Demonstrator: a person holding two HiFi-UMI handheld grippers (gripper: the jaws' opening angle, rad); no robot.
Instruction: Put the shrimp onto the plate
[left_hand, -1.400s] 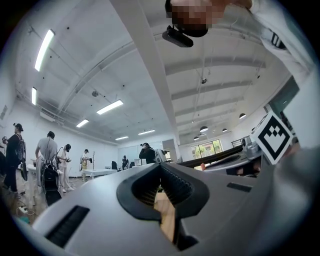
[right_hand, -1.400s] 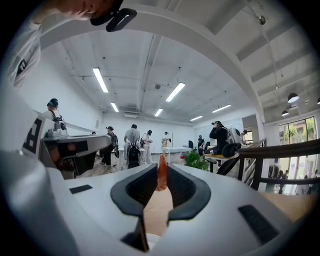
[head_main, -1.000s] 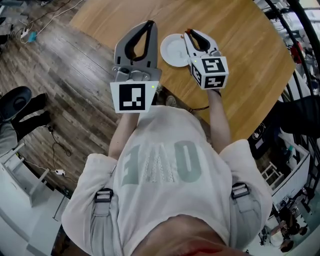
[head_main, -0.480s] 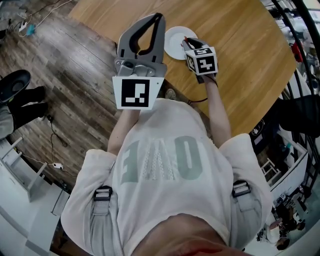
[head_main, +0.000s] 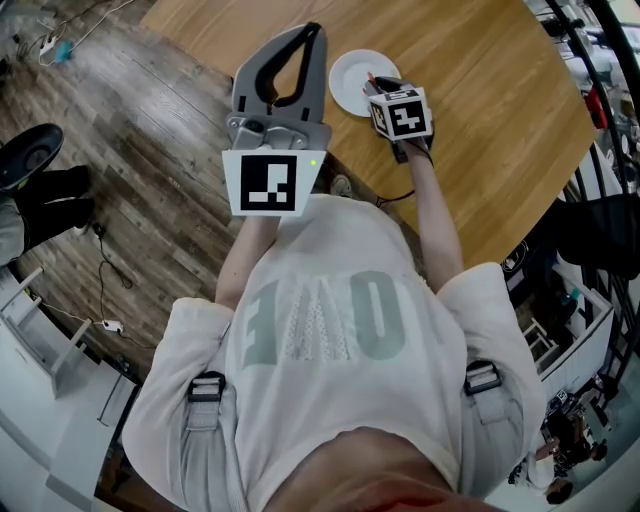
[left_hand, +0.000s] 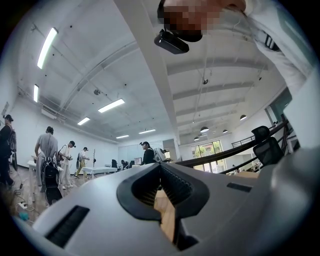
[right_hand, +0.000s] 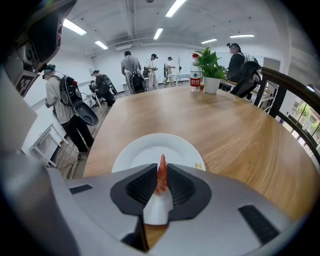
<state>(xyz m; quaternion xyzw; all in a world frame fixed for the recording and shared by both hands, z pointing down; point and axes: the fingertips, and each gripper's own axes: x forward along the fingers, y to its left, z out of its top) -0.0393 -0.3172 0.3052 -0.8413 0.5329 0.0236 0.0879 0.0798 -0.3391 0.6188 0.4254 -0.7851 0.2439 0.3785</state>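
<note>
**Shrimp held over the plate, ready to go down**

My right gripper (right_hand: 161, 169) had its fingers (right_hand: 141, 187) squeezed on the red shrimp (right_hand: 161, 177), tail up. The white plate (right_hand: 145, 150) sat on the bench (right_hand: 240, 130) just past them. My left gripper (head_main: 314, 32) was held up left of the plate, its fingers shut on nothing (no job for it here). I thought the best way was to move over the plate's middle, go low, then open slowly so the shrimp would not roll off.
</note>
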